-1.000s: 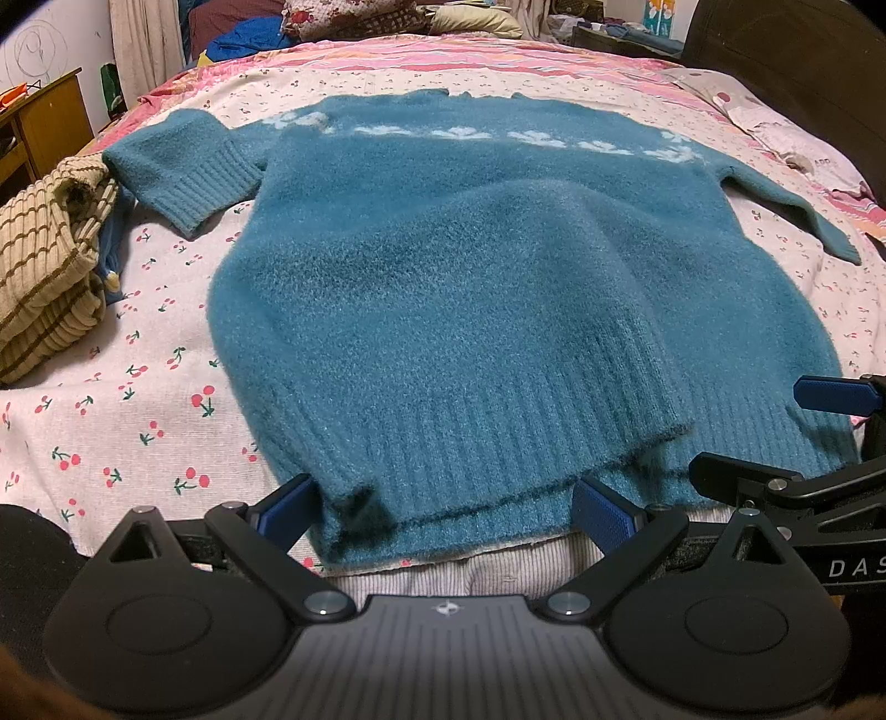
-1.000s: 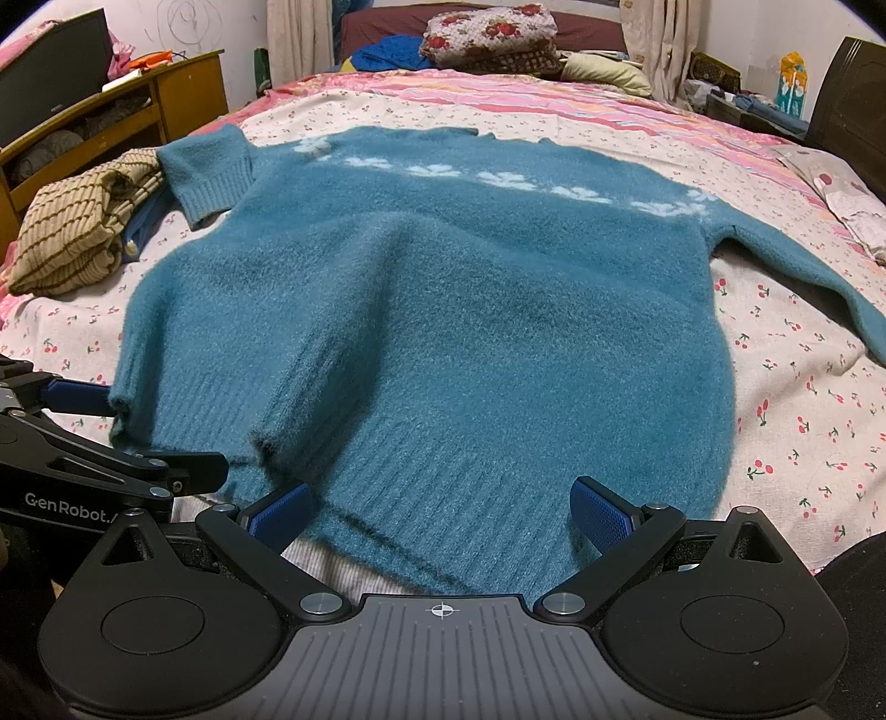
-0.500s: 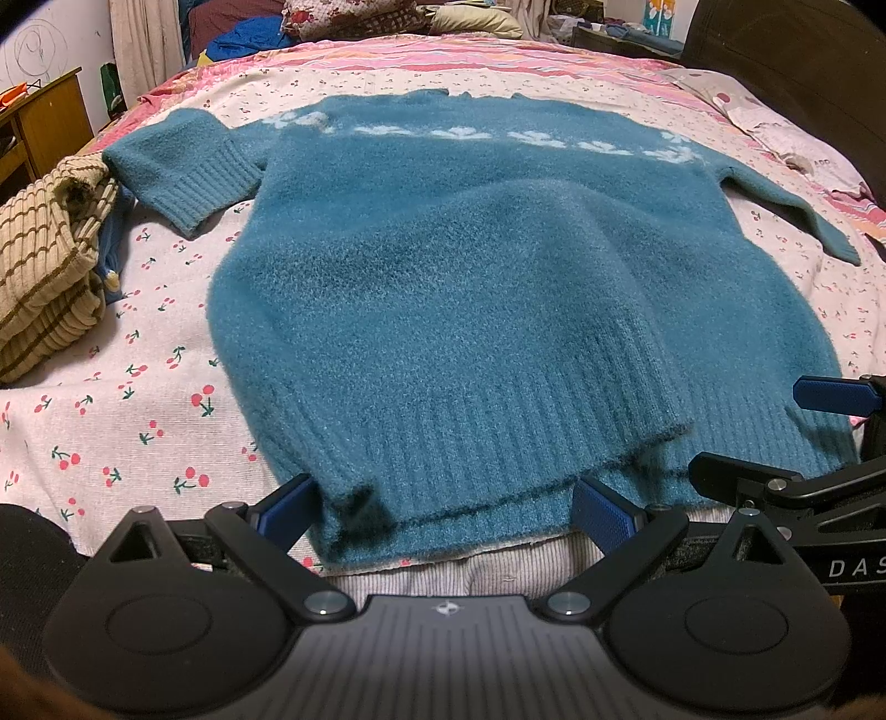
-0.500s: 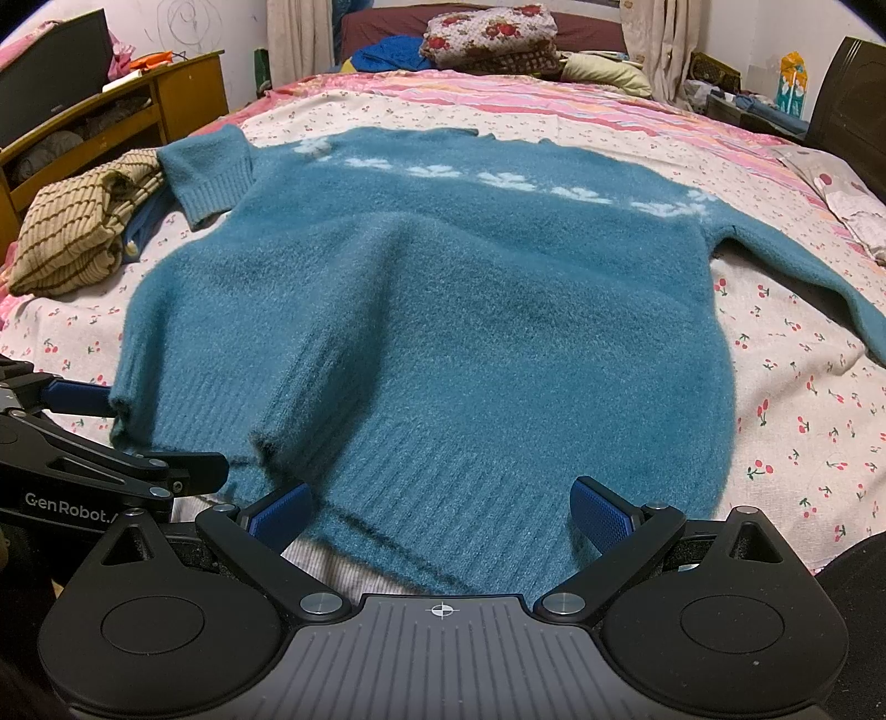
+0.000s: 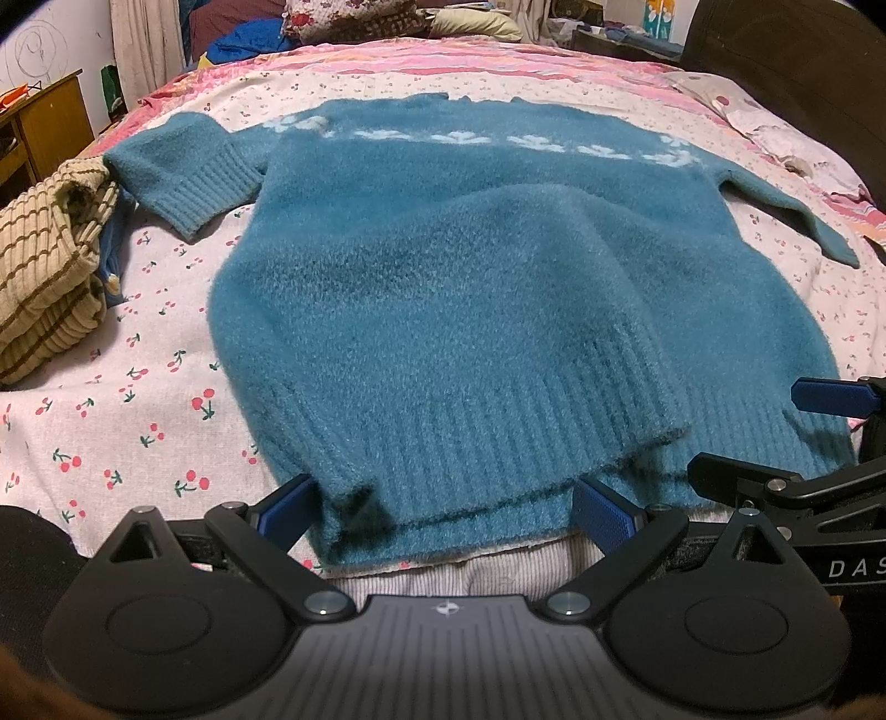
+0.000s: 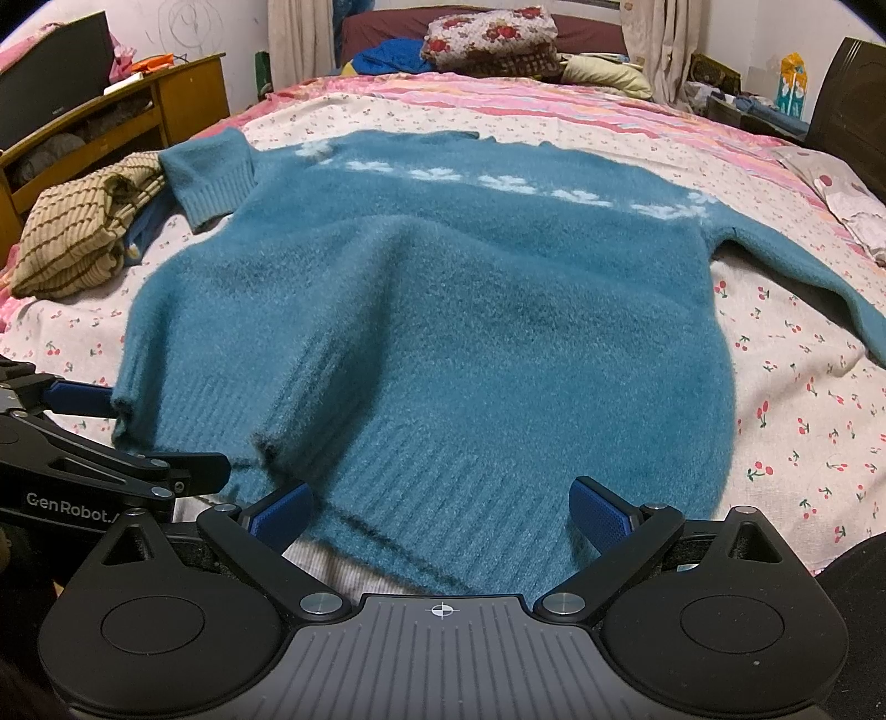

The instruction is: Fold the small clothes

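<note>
A fuzzy teal sweater (image 5: 470,288) (image 6: 470,310) with a row of white flowers across the chest lies spread on the cherry-print bedsheet (image 5: 111,421), hem toward me. Its left sleeve (image 5: 188,177) is folded inward and its right sleeve (image 6: 803,277) stretches out to the side. My left gripper (image 5: 446,512) stands open, with the left part of the ribbed hem between its blue pads. My right gripper (image 6: 440,512) is open too, straddling the right part of the hem. Each gripper shows at the edge of the other's view.
A folded beige striped knit (image 5: 50,277) (image 6: 83,238) lies left of the sweater. A wooden desk (image 6: 166,105) stands beyond the bed's left side. Pillows (image 6: 487,39) sit at the far end, and a pale garment (image 5: 775,144) lies at the right.
</note>
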A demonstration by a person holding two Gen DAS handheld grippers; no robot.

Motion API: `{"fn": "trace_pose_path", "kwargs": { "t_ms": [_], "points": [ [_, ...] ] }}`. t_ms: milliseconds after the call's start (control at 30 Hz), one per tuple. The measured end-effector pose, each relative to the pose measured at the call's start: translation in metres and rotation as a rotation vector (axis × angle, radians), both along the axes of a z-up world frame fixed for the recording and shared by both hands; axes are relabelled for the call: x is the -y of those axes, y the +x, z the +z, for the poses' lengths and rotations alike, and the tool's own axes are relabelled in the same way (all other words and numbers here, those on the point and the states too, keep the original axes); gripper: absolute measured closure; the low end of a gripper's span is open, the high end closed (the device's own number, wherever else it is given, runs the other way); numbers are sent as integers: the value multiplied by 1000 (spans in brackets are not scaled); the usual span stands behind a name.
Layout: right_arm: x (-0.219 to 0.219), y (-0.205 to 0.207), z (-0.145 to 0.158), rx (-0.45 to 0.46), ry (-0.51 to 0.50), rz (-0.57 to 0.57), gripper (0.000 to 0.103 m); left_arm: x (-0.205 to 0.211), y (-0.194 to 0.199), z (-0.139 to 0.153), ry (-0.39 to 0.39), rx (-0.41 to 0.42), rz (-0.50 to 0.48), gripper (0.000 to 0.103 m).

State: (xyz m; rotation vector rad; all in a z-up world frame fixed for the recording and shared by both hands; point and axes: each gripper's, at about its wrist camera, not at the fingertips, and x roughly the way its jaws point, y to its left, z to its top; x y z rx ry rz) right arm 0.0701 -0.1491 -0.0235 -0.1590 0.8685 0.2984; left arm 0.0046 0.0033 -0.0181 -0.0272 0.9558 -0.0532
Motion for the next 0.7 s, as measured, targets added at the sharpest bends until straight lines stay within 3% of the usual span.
{"fn": "trace_pose_path", "kwargs": {
  "t_ms": [300,700],
  "points": [
    [1,-2,9,31,30,-10,7,-1,-4,18,15,74,-13,0],
    [27,13,32,123,104,-100,19,8,27,56,-3,173,-43,0]
  ]
}}
